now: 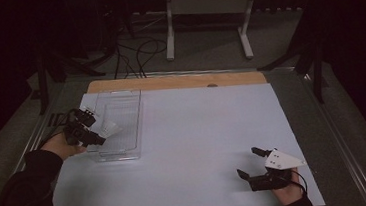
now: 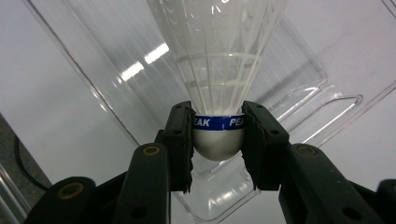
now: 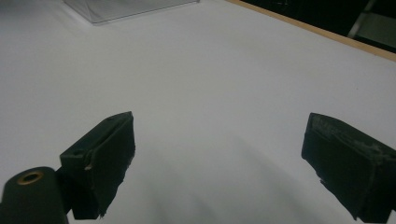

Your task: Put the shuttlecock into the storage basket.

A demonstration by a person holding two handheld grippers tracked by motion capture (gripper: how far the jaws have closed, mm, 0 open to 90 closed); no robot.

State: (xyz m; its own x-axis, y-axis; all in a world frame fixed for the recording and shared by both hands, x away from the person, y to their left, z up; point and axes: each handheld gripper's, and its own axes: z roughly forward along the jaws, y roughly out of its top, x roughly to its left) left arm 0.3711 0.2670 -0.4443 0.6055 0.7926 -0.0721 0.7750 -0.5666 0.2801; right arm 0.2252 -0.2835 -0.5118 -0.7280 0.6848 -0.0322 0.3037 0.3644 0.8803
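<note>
A white shuttlecock (image 2: pixel 219 70) with a blue band round its cork base is held in my left gripper (image 2: pixel 218 140), which is shut on the base. Its feather skirt points away over a clear plastic tray (image 2: pixel 299 93). From above, my left gripper (image 1: pixel 93 133) hovers at the left wall of the clear tray (image 1: pixel 120 96) with the shuttlecock (image 1: pixel 108 128) over the tray's near half. My right gripper (image 1: pixel 250 163) stands open near the front right of the table, nothing between its jaws. Its fingers (image 3: pixel 105 158) frame bare white table.
A white sheet (image 1: pixel 198 131) covers the table; a wooden strip (image 1: pixel 179 81) runs along its far edge. The tray's corner (image 3: pixel 121 9) lies far off in the right gripper view. Cables and a white stand (image 1: pixel 208 10) are on the floor beyond.
</note>
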